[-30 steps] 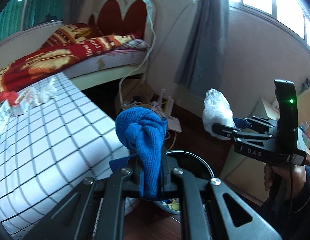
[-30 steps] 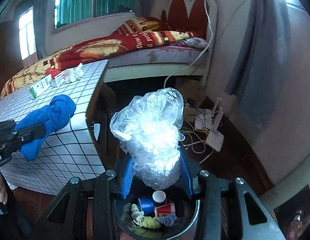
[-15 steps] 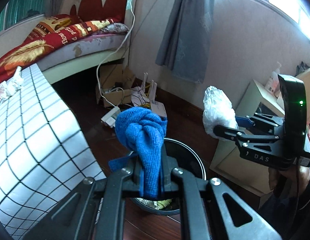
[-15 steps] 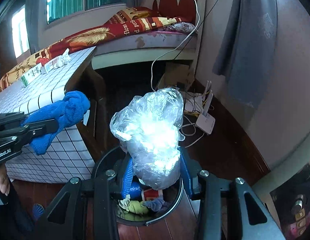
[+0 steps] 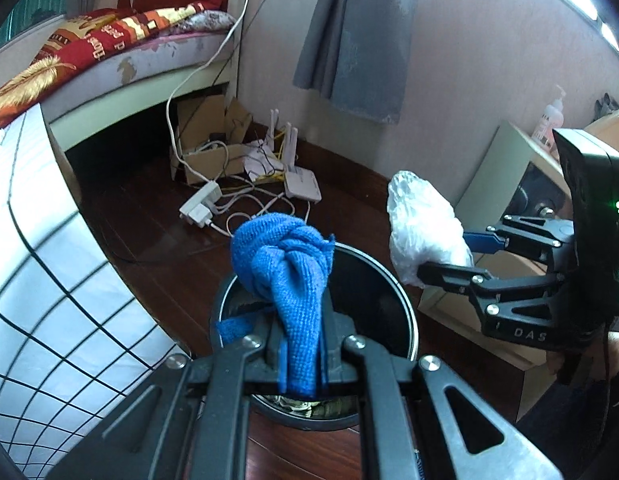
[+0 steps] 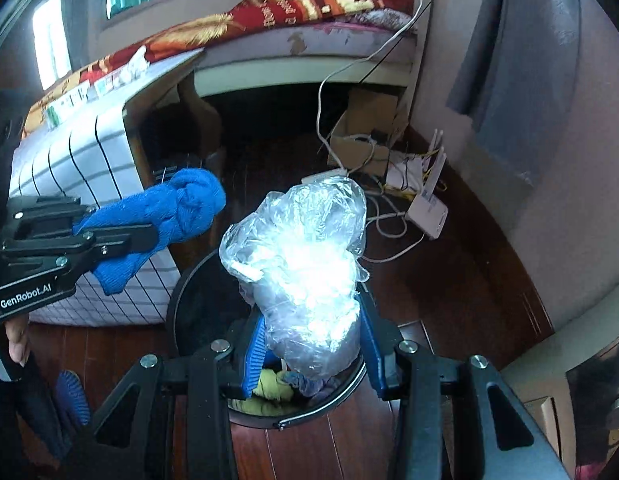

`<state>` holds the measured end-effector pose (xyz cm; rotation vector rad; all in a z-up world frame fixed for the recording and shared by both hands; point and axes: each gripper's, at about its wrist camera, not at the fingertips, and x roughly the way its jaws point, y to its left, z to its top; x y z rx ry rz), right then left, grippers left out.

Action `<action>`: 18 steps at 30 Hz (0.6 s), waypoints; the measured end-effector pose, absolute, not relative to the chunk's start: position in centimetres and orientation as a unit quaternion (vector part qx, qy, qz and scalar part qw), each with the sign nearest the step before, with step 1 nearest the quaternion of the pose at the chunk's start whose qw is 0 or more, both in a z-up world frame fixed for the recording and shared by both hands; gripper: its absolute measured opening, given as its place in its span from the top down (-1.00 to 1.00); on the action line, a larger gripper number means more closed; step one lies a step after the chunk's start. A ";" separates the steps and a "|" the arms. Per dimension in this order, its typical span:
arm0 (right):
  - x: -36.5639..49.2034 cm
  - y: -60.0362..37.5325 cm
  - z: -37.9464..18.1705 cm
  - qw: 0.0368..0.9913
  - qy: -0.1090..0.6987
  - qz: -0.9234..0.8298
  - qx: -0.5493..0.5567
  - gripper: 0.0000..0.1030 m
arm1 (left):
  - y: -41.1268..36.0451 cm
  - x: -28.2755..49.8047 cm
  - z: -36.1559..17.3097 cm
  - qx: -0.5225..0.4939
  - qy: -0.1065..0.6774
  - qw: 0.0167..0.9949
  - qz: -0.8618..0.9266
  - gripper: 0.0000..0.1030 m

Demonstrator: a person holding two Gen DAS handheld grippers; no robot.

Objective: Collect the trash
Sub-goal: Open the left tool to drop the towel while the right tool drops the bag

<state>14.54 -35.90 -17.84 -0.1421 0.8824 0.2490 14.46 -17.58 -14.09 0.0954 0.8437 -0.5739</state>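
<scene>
My left gripper (image 5: 299, 344) is shut on a knotted blue cloth (image 5: 285, 264), which hangs just above the round black trash bin (image 5: 405, 308). The right wrist view shows that cloth (image 6: 177, 208) at the left, level with the bin's near rim (image 6: 177, 300). My right gripper (image 6: 309, 344) is shut on a crumpled clear plastic bag (image 6: 305, 260), its blue pads (image 6: 255, 356) pressing both sides, right over the bin's mouth. Crumpled trash (image 6: 273, 388) lies inside the bin. In the left wrist view the bag (image 5: 423, 232) and right gripper (image 5: 449, 252) sit to the right of the bin.
A table with a white grid cloth (image 5: 49, 280) stands close on the bin's left. Behind the bin, a router (image 5: 301, 188), a power strip (image 5: 201, 204) and cables lie on the dark wood floor by a cardboard box (image 5: 205, 136). A pale cabinet (image 5: 501, 168) stands right.
Both grippers have sunk toward the bin with their loads still held. The bin now looks larger and closer, and the table top has slid out to the left.
</scene>
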 end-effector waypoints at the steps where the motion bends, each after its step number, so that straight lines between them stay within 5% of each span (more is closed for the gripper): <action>1: 14.7 -35.8 -18.2 0.892 0.430 0.123 -0.070 0.14 | -17.7 14.6 -14.5 0.046 0.408 0.870 -0.274 0.77; 18: 16.8 -33.7 -23.5 0.854 0.484 0.157 -0.110 0.13 | -18.8 16.2 -18.2 0.051 0.454 0.846 -0.275 0.77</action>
